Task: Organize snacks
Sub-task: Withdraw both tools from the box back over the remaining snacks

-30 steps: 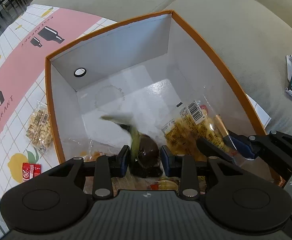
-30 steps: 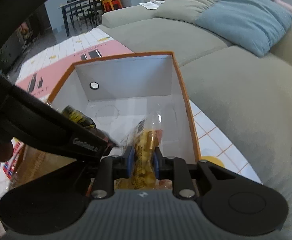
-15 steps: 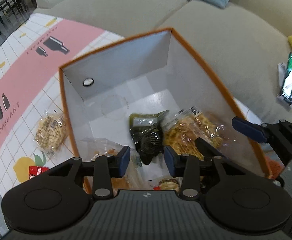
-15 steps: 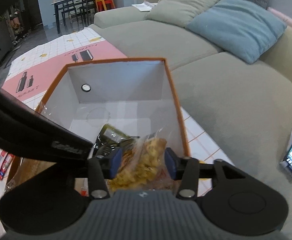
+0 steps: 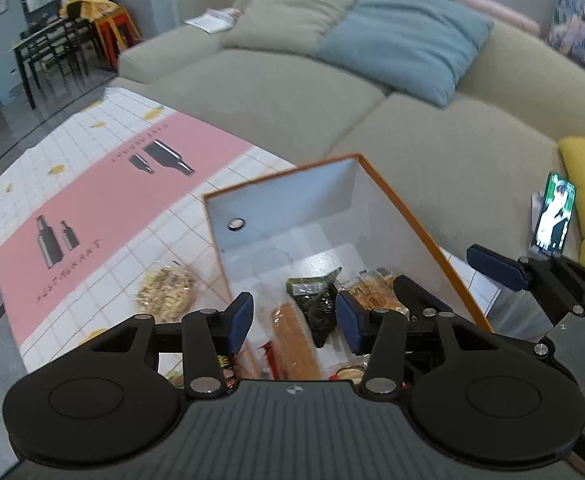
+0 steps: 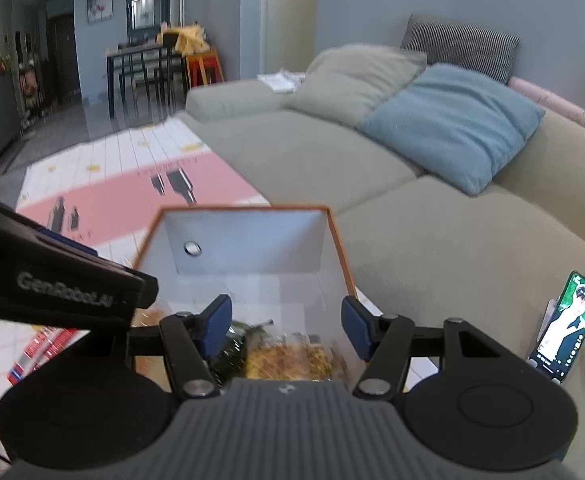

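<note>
left claw (image 5: 292,322) hanging wide open, empty | right claw (image 6: 286,326) gaping too, empty | snack bag (image 5: 167,293) lying on counter (image 5: 92,200), frame lower left, beside box (image 5: 408,216) | light, crinkly, crushable: pinching its sealed edge looks best

Left wrist view: your camera sits behind the left gripper (image 5: 294,320), above the near end of the orange-rimmed box (image 5: 420,232), looking down and forward across the table (image 5: 92,200) to the sofa (image 5: 432,132).
Right wrist view: your camera sits behind the right gripper (image 6: 286,326), close over the same box (image 6: 338,240), angled flatter, facing the sofa (image 6: 432,232) and the dining area beyond.
Shared: box interior, pink table print, blue cushion (image 5: 404,36) (image 6: 456,120), phone (image 5: 554,216) (image 6: 568,326). Each view catches the other gripper at its edge.
</note>
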The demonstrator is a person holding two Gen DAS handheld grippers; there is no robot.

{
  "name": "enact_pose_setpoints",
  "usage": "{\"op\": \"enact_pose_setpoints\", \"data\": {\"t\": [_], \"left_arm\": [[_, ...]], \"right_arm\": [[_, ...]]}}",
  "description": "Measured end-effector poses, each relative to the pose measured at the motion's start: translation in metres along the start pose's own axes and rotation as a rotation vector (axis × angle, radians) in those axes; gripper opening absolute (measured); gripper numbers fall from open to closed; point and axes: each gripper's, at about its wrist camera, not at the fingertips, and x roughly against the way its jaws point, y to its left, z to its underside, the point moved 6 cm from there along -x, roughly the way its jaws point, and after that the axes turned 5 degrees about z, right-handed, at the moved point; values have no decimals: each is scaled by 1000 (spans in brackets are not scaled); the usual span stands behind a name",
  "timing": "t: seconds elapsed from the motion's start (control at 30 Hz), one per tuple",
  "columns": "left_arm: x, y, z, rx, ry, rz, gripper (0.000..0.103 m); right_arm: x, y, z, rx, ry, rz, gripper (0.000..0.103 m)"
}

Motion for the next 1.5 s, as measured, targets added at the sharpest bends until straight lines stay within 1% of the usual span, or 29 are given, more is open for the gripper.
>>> {"op": "enact_pose_setpoints", "data": {"t": [0.03,0.17,0.3,0.37,0.47,0.7,0.73,0.8,0.97,1.07,1.17,1.23,1.27,1.3,1.37,1.43,1.5], "left_arm": [[6,3,2,11,-15,-6,57],[28,25,14,57,-84,-71,57],[42,47,31,128,-120,-118,57],[44,58,41,155,-117,-130,57],[46,71,58,160,-94,-160,57],[51,99,101,181,-33,-192,57],[51,104,107,190,-24,-194,57],[52,112,120,206,-9,-188,57],[42,130,142,253,32,-154,57],[32,141,151,298,61,-137,57],[21,152,155,307,75,-147,57],[16,157,156,303,66,-148,57],[12,160,155,296,52,-134,57],[7,164,155,293,55,-121,57],[0,172,153,298,59,-117,57],[-5,182,149,301,55,-120,60],[-9,188,145,302,45,-107,63]], "right_arm": [[5,2,-1,-11,-10,-3,60],[26,14,0,-69,-46,-49,60],[45,30,6,-61,-94,-68,60],[52,39,12,-71,-97,-94,60],[57,51,20,-76,-77,-134,60],[67,81,40,-19,-60,-187,59],[66,86,43,-9,-51,-192,59],[64,96,50,26,-36,-212,55],[60,125,65,113,-20,-292,55],[53,143,73,160,9,-323,55],[43,162,81,219,30,-340,55],[36,173,84,255,43,-343,55],[31,180,85,272,55,-348,55],[27,184,87,282,65,-353,55],[17,191,89,298,84,-357,55],[7,200,92,317,104,-351,55],[-4,206,94,330,125,-342,55]]}}
